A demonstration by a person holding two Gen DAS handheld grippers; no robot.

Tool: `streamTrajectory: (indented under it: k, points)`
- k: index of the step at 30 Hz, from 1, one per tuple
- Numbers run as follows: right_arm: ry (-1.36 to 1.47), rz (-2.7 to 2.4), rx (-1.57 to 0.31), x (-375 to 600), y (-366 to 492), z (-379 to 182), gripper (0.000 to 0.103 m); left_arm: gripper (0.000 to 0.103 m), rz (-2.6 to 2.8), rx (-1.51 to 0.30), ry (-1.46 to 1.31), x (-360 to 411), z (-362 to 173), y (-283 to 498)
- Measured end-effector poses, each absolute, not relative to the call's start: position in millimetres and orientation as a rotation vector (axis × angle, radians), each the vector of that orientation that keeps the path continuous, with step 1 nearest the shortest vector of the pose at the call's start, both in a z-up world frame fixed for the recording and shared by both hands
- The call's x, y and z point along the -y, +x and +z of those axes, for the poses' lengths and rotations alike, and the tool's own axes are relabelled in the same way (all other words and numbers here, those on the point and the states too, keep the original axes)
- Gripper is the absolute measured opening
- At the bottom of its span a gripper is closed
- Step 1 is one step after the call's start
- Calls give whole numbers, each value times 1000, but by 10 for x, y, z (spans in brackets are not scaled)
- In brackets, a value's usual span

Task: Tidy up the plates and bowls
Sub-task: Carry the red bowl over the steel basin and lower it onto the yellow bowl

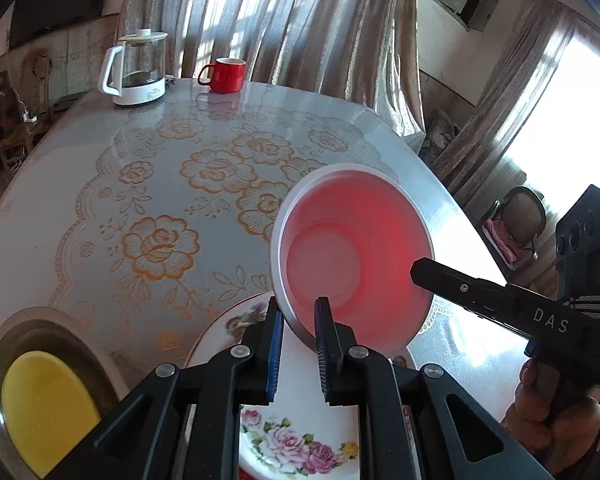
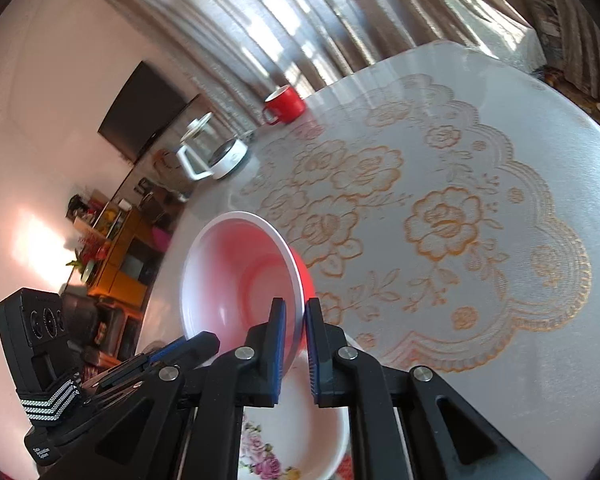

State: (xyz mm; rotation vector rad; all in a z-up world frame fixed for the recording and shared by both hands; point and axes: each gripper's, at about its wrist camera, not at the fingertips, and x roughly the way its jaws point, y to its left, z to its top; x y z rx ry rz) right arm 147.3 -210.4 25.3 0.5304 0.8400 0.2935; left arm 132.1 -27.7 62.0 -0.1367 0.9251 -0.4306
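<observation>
A bowl [image 1: 352, 240], pink inside with a white rim and red outside, hangs tilted above the table. My left gripper [image 1: 298, 312] is shut on its near rim. My right gripper [image 1: 420, 272] reaches in from the right and grips the opposite rim. In the right wrist view the right gripper [image 2: 296, 308] is shut on the rim of the bowl [image 2: 236, 272], and the left gripper [image 2: 180, 346] holds the rim at lower left. Below the bowl lies a white plate with roses [image 1: 300, 440], also seen as the floral plate [image 2: 300, 436]. A yellow plate [image 1: 48, 412] rests in a metal basin [image 1: 16, 328].
The table [image 1: 140, 152] has a cover with orange flower outlines. At its far edge stand a glass kettle [image 1: 138, 68] and a red mug [image 1: 224, 75]. Curtains hang behind. The table edge [image 1: 452, 200] curves away on the right, with a chair beyond.
</observation>
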Motion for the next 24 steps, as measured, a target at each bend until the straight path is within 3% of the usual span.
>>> streamTrajectory:
  k: [24]
  points:
    - [369,644,-958,315,1381,202,9,15,-169,-863,-333,-1508,542,489]
